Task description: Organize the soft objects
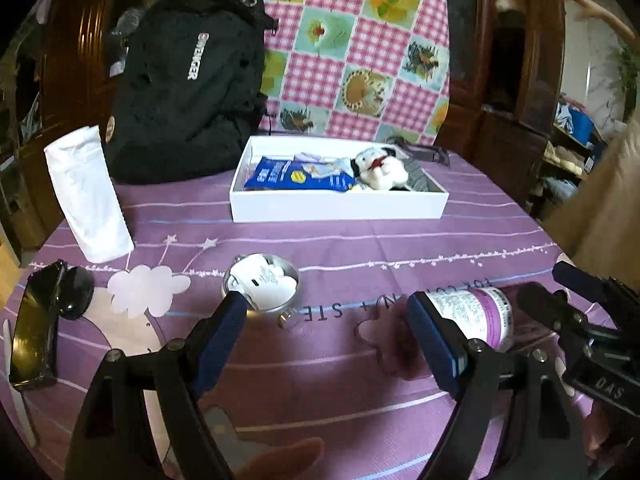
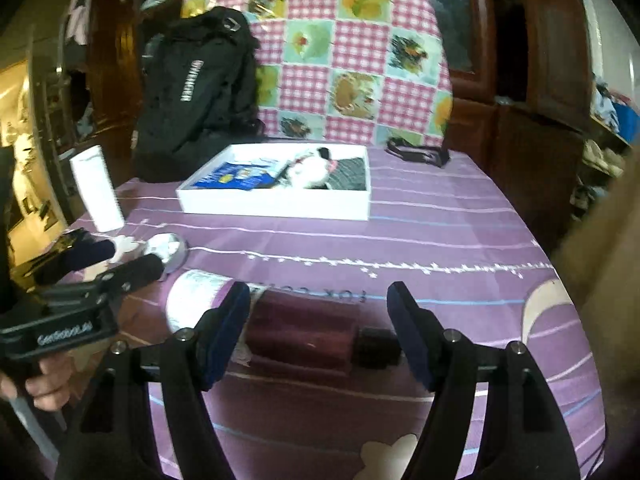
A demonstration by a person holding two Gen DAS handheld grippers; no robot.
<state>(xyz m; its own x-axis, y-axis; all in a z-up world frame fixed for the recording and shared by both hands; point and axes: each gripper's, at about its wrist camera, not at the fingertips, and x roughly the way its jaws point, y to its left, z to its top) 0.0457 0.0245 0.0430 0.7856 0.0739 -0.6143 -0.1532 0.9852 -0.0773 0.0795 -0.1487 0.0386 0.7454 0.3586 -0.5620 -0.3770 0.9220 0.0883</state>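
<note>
Hovering low over the purple surface (image 1: 360,248), the left hand-held gripper (image 1: 328,332) is spread wide, pinching nothing. The right hand-held gripper (image 2: 320,320) is spread too, a bottle (image 2: 280,328) lying between its fingers untouched. A plush toy (image 1: 380,168) and blue pack (image 1: 296,176) lie in the white box (image 1: 340,208) farther back.

The bottle (image 2: 304,336) is blurred in the right wrist view; its label is unreadable. The left claw finger (image 1: 434,344) hides the bottle's near end. Box (image 1: 340,208) contents partly overlap; the grey item (image 1: 418,176) cannot be identified.
</note>
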